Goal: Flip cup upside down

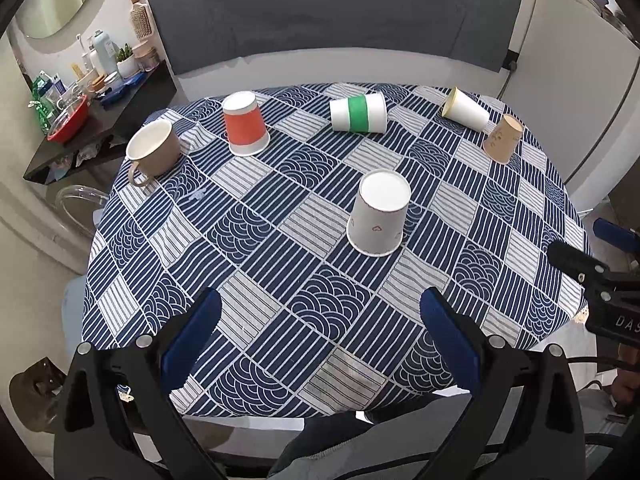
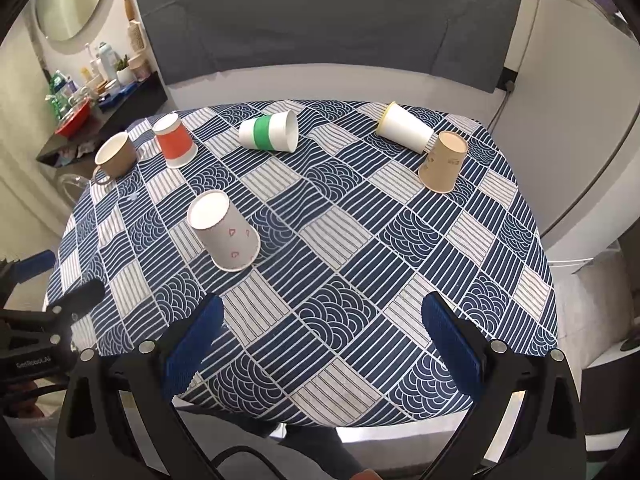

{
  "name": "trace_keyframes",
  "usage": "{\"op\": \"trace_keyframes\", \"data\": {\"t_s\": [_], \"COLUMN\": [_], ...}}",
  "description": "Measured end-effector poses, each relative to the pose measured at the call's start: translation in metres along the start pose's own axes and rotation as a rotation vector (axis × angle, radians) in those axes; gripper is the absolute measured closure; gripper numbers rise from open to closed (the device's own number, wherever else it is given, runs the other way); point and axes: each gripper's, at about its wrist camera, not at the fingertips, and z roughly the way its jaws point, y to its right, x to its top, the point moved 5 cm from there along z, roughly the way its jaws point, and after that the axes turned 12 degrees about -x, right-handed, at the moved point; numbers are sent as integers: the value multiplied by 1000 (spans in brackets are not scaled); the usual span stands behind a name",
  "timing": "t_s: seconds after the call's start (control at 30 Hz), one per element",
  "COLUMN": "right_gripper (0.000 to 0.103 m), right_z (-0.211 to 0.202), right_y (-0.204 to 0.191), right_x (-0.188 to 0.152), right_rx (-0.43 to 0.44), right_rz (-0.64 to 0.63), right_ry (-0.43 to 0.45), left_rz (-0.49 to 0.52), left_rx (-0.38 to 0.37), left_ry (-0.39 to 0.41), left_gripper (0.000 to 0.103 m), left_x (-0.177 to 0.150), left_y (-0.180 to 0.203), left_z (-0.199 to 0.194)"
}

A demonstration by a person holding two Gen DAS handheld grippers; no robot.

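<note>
While conical paper cups [image 1: 378, 214] stand inverted | ceramic mug [image 1: 154, 150] on side

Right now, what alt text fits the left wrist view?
Six cups sit on a blue patterned tablecloth: a white cup, red cup and tan cup upside down, a green-banded cup and plain white cup on their sides, a brown mug tilted. The left gripper hovers open.
</note>
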Motion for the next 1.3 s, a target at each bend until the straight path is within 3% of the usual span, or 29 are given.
{"op": "trace_keyframes", "data": {"t_s": [0.2, 0.33, 1.3], "right_gripper": [8, 8, 8], "right_z": [1, 4, 7], "right_y": [-5, -6, -3], "right_x": [0, 0, 2], "right_rx": [11, 0, 6], "right_rz": [-19, -30, -31], "right_ry": [-6, -13, -11], "left_rz": [4, -8, -20], "left_rx": [8, -28, -19], "left_ry": [-5, -1, -12], "left_gripper": [6, 6, 6], "left_x": [-3, -4, -3], "left_y": [0, -1, -1], "left_z": [0, -1, 5]}}
